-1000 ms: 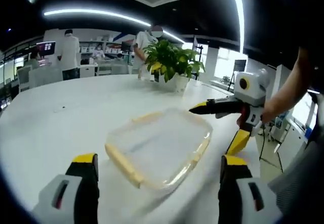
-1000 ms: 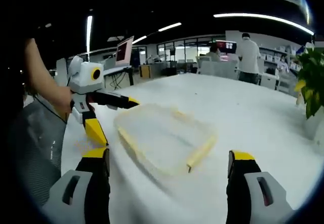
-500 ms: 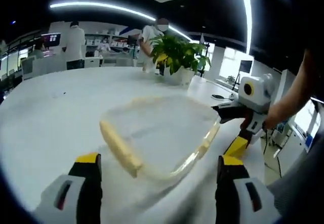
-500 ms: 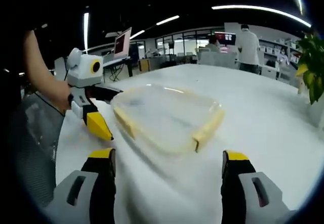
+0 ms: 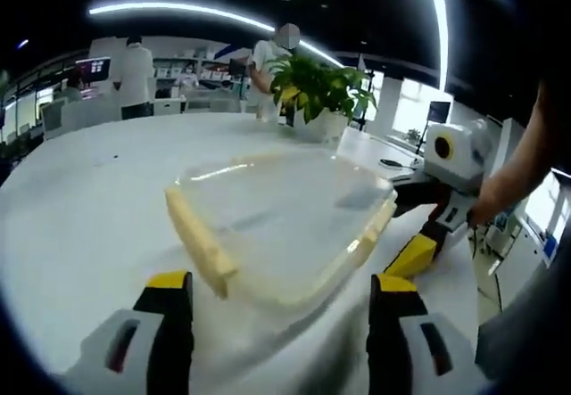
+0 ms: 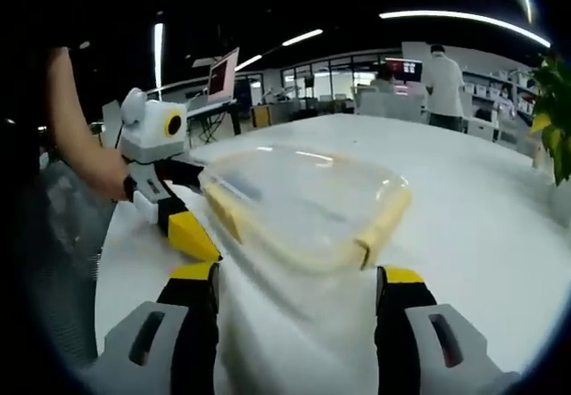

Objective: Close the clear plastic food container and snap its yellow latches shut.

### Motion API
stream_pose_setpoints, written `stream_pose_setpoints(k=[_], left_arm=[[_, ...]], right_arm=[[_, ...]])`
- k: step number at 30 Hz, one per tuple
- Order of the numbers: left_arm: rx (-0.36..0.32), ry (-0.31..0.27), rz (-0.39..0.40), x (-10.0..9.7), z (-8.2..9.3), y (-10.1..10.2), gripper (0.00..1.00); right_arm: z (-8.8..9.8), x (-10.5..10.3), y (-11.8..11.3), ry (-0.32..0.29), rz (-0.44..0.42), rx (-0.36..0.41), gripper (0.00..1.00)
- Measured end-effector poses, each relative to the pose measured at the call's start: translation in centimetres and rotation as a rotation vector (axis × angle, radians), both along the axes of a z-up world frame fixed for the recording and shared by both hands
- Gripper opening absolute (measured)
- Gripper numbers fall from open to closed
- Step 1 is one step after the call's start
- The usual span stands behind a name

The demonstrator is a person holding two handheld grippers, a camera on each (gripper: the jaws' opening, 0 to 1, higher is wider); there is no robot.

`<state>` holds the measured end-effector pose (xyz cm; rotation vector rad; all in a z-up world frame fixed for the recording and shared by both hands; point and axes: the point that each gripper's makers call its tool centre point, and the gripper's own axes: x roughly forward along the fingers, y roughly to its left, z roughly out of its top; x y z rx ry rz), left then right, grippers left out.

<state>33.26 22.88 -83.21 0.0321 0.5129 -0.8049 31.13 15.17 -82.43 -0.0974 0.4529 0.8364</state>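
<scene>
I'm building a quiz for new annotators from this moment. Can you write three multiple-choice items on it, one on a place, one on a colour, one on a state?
1. Where does the clear plastic food container sit?
A. on the white table
B. on a chair
C. on the floor

2. What colour are the container's latches?
A. red
B. yellow
C. blue

3. How do the jaws of the right tool stand?
A. shut on a latch
C. shut on the lid
B. open, gripping nothing

Answers:
1. A: in both gripper views the container rests on the white tabletop, with the green potted plant standing farther back in the left gripper view.
2. B: yellow bars run along the container's edges.
3. B: the two jaws rise apart at the bottom of the right gripper view, with the container beyond them; the left tool stands open too.
</scene>
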Motion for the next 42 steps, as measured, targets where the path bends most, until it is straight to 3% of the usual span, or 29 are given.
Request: stream_pose_setpoints(k=[5, 9, 27, 36, 42], left_arm=[[0.050, 0.000, 0.016, 0.1, -0.2, -0.1, 0.73], [0.050, -0.007, 0.046, 0.7, -0.3, 0.1, 0.70], [0.077, 0.005, 0.087, 0.9, -0.4, 2.1, 0.67], [0.096, -0.005, 0.109, 0.7, -0.4, 4.2, 0.66], [0.150, -0.011, 0.118, 0.8, -0.5, 5.8, 0.65]], right_arm=[[-0.1, 0.8, -0.5, -0.002, -0.018, -0.020, 0.60], [-0.2, 1.4, -0.9, 0.006, -0.037, -0.037, 0.53], [-0.2, 1.4, 1.2, 0.003, -0.058, -0.030, 0.53], [-0.2, 1.6, 3.2, -0.004, -0.040, -0.031, 0.54], [-0.2, 1.7, 4.9, -0.017, -0.023, -0.049, 0.53]])
